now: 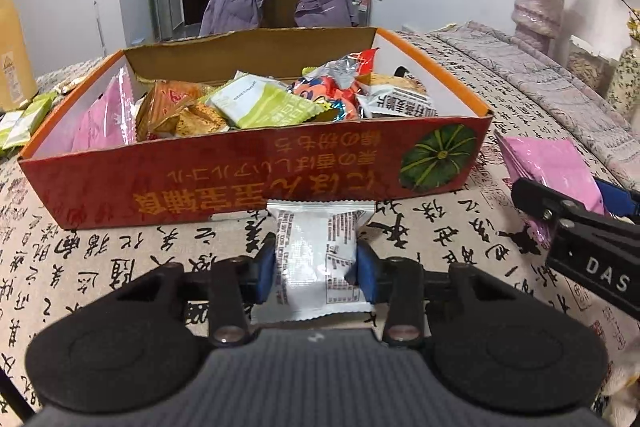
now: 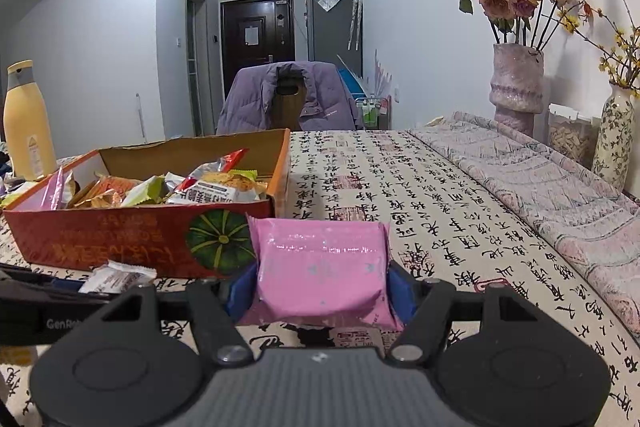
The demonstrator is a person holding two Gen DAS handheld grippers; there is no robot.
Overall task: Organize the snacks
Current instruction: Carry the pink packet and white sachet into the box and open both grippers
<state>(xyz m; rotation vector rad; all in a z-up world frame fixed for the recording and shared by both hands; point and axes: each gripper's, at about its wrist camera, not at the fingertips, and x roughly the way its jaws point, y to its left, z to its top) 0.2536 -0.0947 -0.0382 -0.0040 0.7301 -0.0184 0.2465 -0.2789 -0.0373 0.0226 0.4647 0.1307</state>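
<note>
An orange-red cardboard box stands on the table and holds several snack packets: pink, orange, green and white ones. Just in front of its near wall, my left gripper is shut on a white snack packet, its blue pads pressing both sides. To the right, my right gripper is shut on a pink snack packet, beside the box's right corner. The right wrist view shows the white packet at its left edge. The left wrist view shows the pink packet at its right.
Green packets lie on the table left of the box. A yellow bottle stands behind them. Two flower vases and a jar line the right wall. A chair with a purple jacket stands at the far edge.
</note>
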